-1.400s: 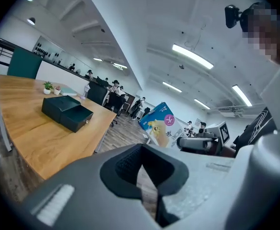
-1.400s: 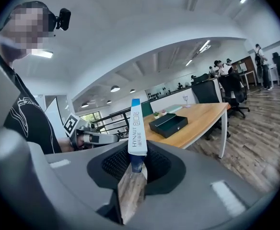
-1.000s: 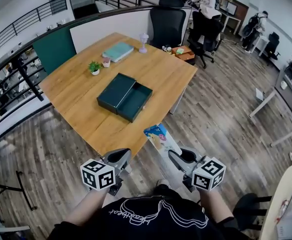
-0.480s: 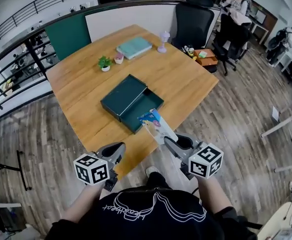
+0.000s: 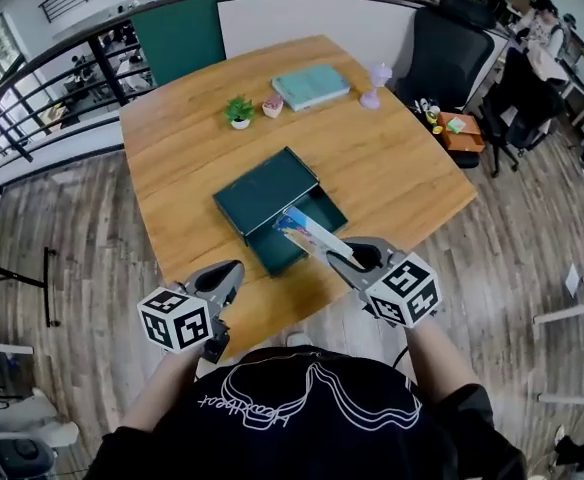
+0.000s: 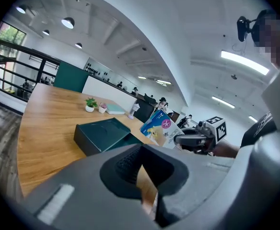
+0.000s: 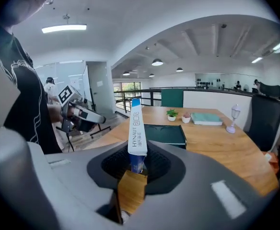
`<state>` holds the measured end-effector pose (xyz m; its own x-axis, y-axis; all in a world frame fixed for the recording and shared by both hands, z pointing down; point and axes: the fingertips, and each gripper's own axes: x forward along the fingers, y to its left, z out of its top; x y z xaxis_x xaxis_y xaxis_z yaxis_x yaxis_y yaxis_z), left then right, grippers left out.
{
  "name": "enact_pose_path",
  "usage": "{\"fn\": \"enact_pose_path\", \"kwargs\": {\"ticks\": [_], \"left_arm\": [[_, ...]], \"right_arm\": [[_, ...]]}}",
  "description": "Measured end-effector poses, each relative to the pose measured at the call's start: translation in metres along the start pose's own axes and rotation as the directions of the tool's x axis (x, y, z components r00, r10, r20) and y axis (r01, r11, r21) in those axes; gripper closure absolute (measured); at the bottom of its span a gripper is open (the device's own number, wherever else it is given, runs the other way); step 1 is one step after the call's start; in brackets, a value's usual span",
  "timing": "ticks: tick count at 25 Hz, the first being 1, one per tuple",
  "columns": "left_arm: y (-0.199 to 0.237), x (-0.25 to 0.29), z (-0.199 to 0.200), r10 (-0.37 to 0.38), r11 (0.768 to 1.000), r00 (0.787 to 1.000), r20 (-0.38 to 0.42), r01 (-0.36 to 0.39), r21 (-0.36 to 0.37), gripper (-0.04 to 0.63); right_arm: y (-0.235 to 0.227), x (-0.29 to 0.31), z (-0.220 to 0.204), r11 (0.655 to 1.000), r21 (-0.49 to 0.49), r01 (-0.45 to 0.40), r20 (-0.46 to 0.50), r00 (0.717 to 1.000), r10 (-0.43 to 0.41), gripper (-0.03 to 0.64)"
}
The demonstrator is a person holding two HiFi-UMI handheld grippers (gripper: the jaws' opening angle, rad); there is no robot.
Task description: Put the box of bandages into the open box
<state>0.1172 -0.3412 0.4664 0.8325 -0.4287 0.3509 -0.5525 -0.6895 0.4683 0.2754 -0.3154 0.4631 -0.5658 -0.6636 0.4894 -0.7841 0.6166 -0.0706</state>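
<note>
Open-plan office: wooden desk (image 5: 392,168), swivel chair (image 5: 450,63), partition panels (image 5: 302,23).

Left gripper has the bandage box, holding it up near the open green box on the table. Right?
Wrong gripper. The right gripper has the bandage box, fingers shut on it, as the right gripper view shows; the left gripper holds nothing. It is held up near the open green box on the table.

Table: large light wooden table (image 5: 392,168).
Far edge: small green plant in a white pot (image 5: 239,112), tiny pink pot (image 5: 272,105), flat teal book (image 5: 311,85), lavender lamp (image 5: 376,85).
Behind: black office chair (image 5: 452,63).
</note>
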Motion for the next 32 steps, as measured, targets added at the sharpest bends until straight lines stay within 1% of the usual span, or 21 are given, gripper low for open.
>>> {"fn": "enact_pose_path", "kwargs": {"ticks": [2, 5, 8, 11, 13, 16, 19, 23, 28, 32], "left_arm": [[0.003, 0.005, 0.003, 0.023, 1.000, 1.000, 0.019, -0.023, -0.010, 0.594], [0.009, 0.007, 0.003, 0.075, 0.997, 0.996, 0.049, -0.073, -0.033, 0.595], [0.018, 0.009, 0.000, 0.124, 0.991, 0.990, 0.064, -0.120, -0.057, 0.594], [0.025, 0.010, -0.005, 0.158, 0.985, 0.985, 0.070, -0.152, -0.086, 0.594], [0.030, 0.010, -0.008, 0.178, 0.980, 0.981, 0.073, -0.170, -0.102, 0.594], [0.037, 0.007, -0.013, 0.207, 0.973, 0.975, 0.082, -0.196, -0.125, 0.594], [0.048, -0.003, -0.017, 0.247, 0.961, 0.964, 0.097, -0.230, -0.156, 0.594], [0.062, -0.010, -0.021, 0.289, 0.945, 0.952, 0.098, -0.267, -0.191, 0.594], [0.065, -0.006, -0.022, 0.292, 0.942, 0.951, 0.101, -0.268, -0.202, 0.594], [0.064, -0.004, -0.023, 0.280, 0.945, 0.955, 0.101, -0.256, -0.203, 0.594]], "right_arm": [[-0.009, 0.013, -0.003, 0.995, -0.087, -0.044, -0.047, 0.998, 0.040, 0.517], [-0.016, 0.033, -0.009, 0.970, -0.198, -0.143, -0.115, 0.986, 0.122, 0.517], [-0.026, 0.051, -0.020, 0.941, -0.257, -0.221, -0.178, 0.968, 0.179, 0.517], [-0.031, 0.066, -0.030, 0.911, -0.285, -0.297, -0.227, 0.945, 0.237, 0.517], [-0.035, 0.076, -0.037, 0.893, -0.303, -0.334, -0.256, 0.931, 0.261, 0.517], [-0.043, 0.092, -0.049, 0.868, -0.347, -0.355, -0.308, 0.917, 0.253, 0.517], [-0.047, 0.106, -0.057, 0.855, -0.367, -0.366, -0.321, 0.912, 0.253, 0.516], [-0.052, 0.120, -0.071, 0.821, -0.412, -0.394, -0.373, 0.896, 0.242, 0.517], [-0.054, 0.131, -0.080, 0.808, -0.408, -0.424, -0.397, 0.880, 0.261, 0.515], [-0.057, 0.135, -0.091, 0.806, -0.411, -0.426, -0.436, 0.868, 0.236, 0.512]]}}
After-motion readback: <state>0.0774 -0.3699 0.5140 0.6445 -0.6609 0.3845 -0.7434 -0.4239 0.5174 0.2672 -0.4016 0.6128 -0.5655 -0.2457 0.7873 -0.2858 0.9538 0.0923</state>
